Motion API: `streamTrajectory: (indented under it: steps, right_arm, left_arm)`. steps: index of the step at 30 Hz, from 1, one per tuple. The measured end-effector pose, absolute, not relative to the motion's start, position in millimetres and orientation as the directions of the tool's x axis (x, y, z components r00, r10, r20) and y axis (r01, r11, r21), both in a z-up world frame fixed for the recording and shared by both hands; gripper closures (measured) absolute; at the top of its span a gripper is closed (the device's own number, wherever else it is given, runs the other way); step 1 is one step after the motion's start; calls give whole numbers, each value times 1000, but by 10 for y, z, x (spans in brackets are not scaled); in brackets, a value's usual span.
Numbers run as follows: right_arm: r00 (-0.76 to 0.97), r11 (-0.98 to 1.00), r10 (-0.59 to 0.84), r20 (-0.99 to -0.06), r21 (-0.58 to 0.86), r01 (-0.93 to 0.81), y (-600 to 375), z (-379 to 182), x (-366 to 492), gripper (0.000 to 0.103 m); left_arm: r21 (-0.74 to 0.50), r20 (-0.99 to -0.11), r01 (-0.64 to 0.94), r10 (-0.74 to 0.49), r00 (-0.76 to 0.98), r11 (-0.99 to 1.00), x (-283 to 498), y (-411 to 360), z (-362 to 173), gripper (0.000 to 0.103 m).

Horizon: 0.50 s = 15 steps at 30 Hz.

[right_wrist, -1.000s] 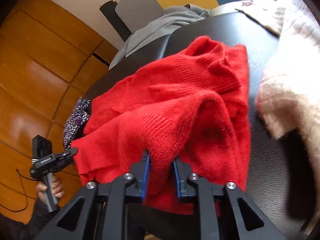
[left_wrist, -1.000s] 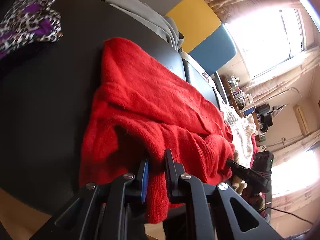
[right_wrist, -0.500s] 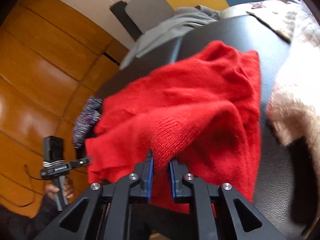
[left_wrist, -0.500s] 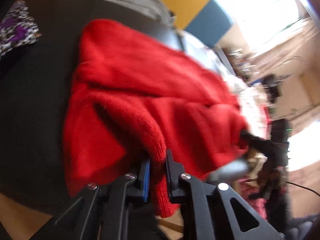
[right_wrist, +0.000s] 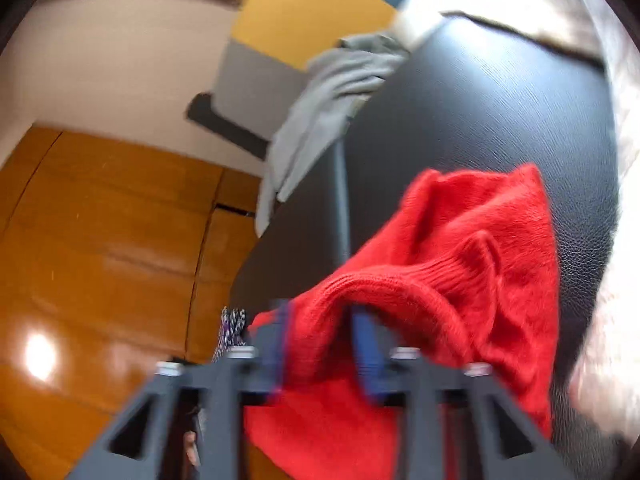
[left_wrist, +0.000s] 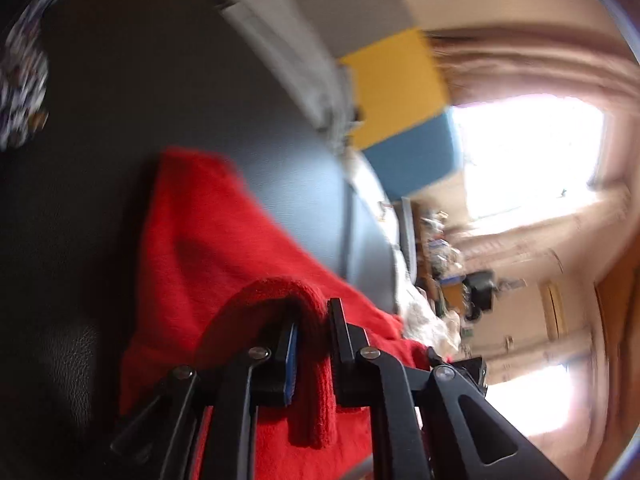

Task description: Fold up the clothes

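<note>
Left wrist view: the left claw [left_wrist: 313, 354] is pinching a thick folded edge of the fuzzy red knitted sweater [left_wrist: 208, 248]. The sweater lies on the round black leather desk [left_wrist: 120, 120], spreading away from the claw. A spotted black-and-white cloth [left_wrist: 22, 80] sits at the far left edge.

Right wrist view: the right claw [right_wrist: 322, 354] has just been opening. Its fingers are spread, and a ribbed fold of the red sweater [right_wrist: 480, 264] hangs loosely between them. A grey cloth [right_wrist: 320, 112] drapes over the desk's far edge.
</note>
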State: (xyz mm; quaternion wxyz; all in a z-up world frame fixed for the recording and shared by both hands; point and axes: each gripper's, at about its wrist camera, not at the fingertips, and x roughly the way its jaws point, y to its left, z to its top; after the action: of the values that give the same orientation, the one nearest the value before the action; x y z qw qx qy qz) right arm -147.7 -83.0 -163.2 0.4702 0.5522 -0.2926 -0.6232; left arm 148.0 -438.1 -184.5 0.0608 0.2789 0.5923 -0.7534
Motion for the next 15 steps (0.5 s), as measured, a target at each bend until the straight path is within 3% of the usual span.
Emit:
streamTrajectory:
  steps: [2, 9, 11, 15]
  right_arm:
    - [46, -370, -921, -388, 903, 218, -806, -1658, -1557, 45]
    - [6, -333, -935, -355, 882, 335, -607, -1216, -1540, 33]
    - [-36, -404, -904, -425, 826, 393, -583, -1133, -1499, 33]
    - [-136, -566, -775, -617, 582, 584, -704, -1011, -1330, 33]
  left_arm:
    - [-866, -483, 423, 228, -845, -267, 1508, -4417, -1858, 91]
    - [-900, -402, 361, 144, -904, -242, 1744, -4605, -1615, 86]
    - [-883, -430, 393, 104, -897, -256, 1798, -4675, -1549, 86]
    - [-739, -585, 527, 11, -811, -419, 1847, -4667, -1394, 86]
